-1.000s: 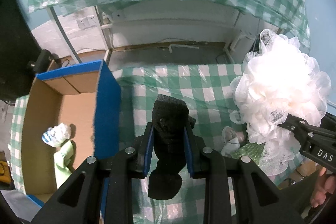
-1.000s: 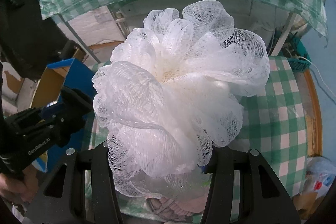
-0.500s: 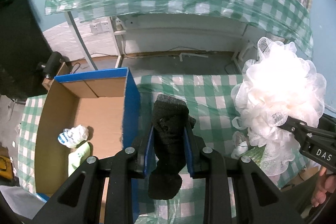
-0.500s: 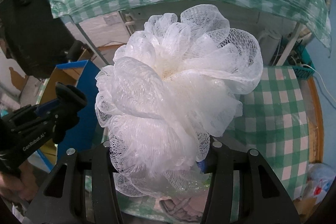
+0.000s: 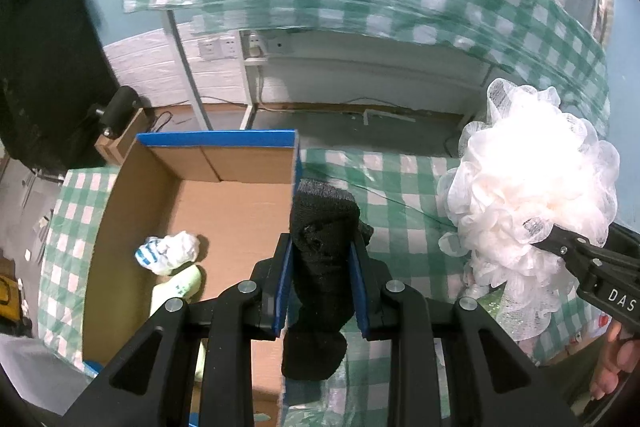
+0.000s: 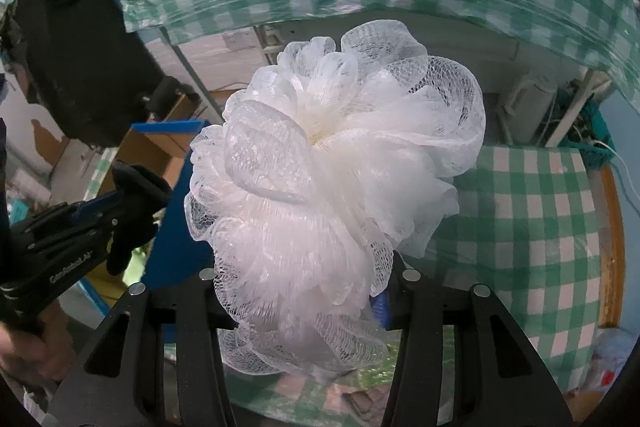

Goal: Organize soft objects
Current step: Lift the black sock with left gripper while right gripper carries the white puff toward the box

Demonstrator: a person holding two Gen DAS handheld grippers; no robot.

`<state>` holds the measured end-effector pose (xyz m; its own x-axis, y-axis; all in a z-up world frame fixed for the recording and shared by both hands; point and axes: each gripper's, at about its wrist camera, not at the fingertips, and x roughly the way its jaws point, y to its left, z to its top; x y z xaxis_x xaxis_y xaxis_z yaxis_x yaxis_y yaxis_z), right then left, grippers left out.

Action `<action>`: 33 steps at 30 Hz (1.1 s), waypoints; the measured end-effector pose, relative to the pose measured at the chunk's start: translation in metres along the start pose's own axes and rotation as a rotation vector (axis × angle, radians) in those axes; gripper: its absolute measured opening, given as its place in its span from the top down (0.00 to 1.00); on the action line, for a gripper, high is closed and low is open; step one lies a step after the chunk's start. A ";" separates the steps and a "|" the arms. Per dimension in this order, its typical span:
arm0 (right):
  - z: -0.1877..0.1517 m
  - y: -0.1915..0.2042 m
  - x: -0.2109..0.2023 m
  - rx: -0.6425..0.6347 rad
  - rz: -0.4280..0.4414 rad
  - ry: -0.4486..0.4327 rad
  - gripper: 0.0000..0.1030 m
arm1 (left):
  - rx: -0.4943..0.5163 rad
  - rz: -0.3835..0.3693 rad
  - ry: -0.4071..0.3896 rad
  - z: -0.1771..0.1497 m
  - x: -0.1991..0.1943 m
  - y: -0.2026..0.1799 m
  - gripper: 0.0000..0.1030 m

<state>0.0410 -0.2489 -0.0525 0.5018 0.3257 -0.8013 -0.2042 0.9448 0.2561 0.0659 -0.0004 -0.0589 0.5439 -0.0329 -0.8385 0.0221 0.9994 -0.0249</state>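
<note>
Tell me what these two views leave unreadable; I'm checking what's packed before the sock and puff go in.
- Left wrist view: the box's near floor, behind the left gripper and black sock.
- Left wrist view: print on the crumpled white item in the box, too small.
- Right wrist view: the tabletop centre and the right gripper's pads, behind the white mesh puff.

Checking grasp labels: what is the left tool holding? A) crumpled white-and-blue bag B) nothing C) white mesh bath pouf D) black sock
D: the left tool is clamped on the black sock, whose end hangs below the pads; the mesh pouf is in the right tool.
</note>
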 end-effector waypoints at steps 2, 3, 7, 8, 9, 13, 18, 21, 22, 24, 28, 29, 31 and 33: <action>0.002 0.006 -0.001 -0.006 0.014 -0.012 0.56 | -0.011 0.004 -0.003 0.000 -0.002 0.007 0.74; 0.003 0.009 -0.002 -0.013 0.021 -0.016 0.56 | -0.018 0.006 -0.005 -0.001 -0.004 0.011 0.74; 0.006 0.022 -0.002 -0.034 0.046 -0.026 0.57 | -0.040 0.020 -0.013 -0.002 -0.009 0.026 0.74; 0.008 0.026 0.000 -0.037 0.052 -0.026 0.57 | -0.045 0.024 -0.015 -0.002 -0.010 0.029 0.74; 0.009 0.029 0.000 -0.042 0.057 -0.025 0.57 | -0.051 0.029 -0.017 -0.003 -0.011 0.033 0.74; 0.013 0.047 0.003 -0.071 0.076 -0.026 0.58 | -0.073 0.047 -0.023 -0.005 -0.015 0.048 0.74; 0.020 0.067 0.007 -0.099 0.108 -0.026 0.58 | -0.097 0.067 -0.024 -0.009 -0.016 0.066 0.74; 0.024 0.085 0.012 -0.122 0.127 -0.022 0.59 | -0.110 0.077 -0.024 -0.012 -0.018 0.077 0.74; 0.025 0.091 0.015 -0.131 0.133 -0.019 0.59 | -0.114 0.080 -0.023 -0.013 -0.018 0.080 0.74; 0.026 0.103 0.020 -0.148 0.142 -0.011 0.59 | -0.127 0.087 -0.020 -0.016 -0.018 0.089 0.74; 0.028 0.124 0.031 -0.181 0.160 0.012 0.61 | -0.152 0.102 -0.013 -0.022 -0.019 0.105 0.74; 0.028 0.130 0.035 -0.190 0.165 0.018 0.62 | -0.159 0.104 -0.012 -0.023 -0.019 0.109 0.74; 0.030 0.139 0.040 -0.205 0.169 0.029 0.63 | -0.172 0.112 -0.008 -0.025 -0.018 0.118 0.74; 0.030 0.149 0.046 -0.220 0.173 0.043 0.65 | -0.185 0.125 -0.003 -0.028 -0.017 0.126 0.74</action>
<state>0.0585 -0.0920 -0.0352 0.4083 0.4757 -0.7791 -0.4634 0.8433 0.2720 0.0358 0.1261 -0.0633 0.5351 0.0913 -0.8398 -0.2000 0.9796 -0.0209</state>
